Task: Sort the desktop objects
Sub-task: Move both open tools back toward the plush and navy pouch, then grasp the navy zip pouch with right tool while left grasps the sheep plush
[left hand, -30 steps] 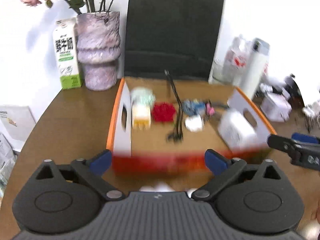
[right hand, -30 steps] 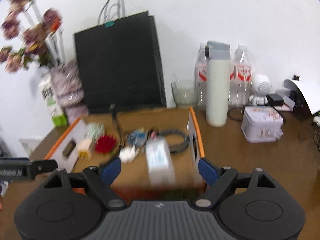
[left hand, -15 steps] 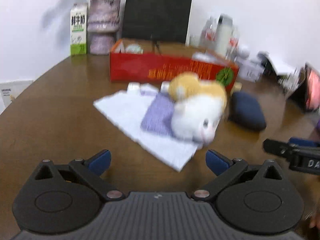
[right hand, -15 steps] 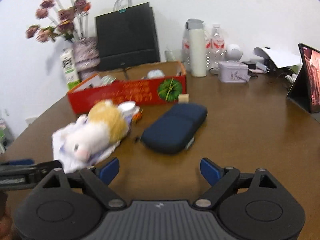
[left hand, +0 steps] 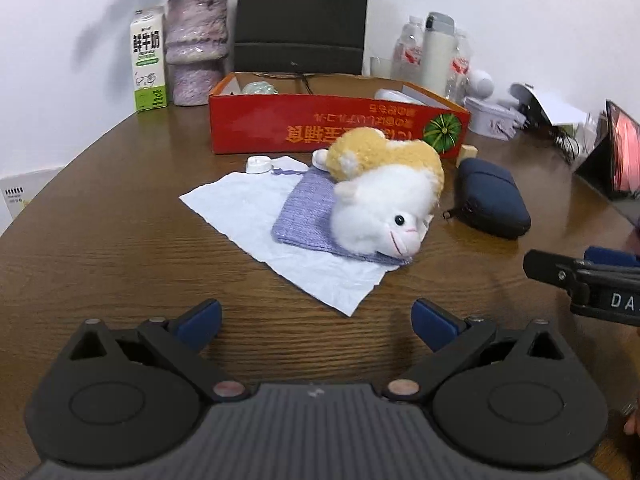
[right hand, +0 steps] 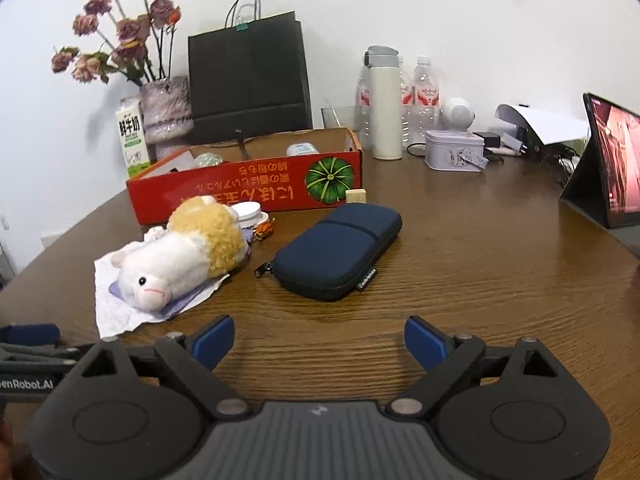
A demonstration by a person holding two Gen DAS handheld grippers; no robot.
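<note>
A white and yellow plush hamster (left hand: 384, 196) (right hand: 180, 258) lies on a purple knitted pouch (left hand: 306, 212), which rests on a white tissue (left hand: 256, 216). A navy zip case (left hand: 492, 202) (right hand: 340, 250) lies to its right. A red cardboard box (left hand: 332, 128) (right hand: 248, 186) stands behind them with several small items inside. A small white cap (left hand: 258, 165) and a wooden block (right hand: 355, 196) sit by the box. My left gripper (left hand: 316, 320) is open and empty, in front of the tissue. My right gripper (right hand: 318, 340) is open and empty, in front of the case.
A milk carton (left hand: 149, 66), a vase of dried flowers (left hand: 196, 48) and a black paper bag (right hand: 250, 76) stand at the back. A thermos (right hand: 385, 104), water bottles (right hand: 426, 96), a tin (right hand: 454, 150) and a tablet (right hand: 612, 164) stand at the right.
Both grippers pulled back from above the red box to low over the table's near side. The plush, pouch, tissue and navy case came into view. Both jaws stayed open.
</note>
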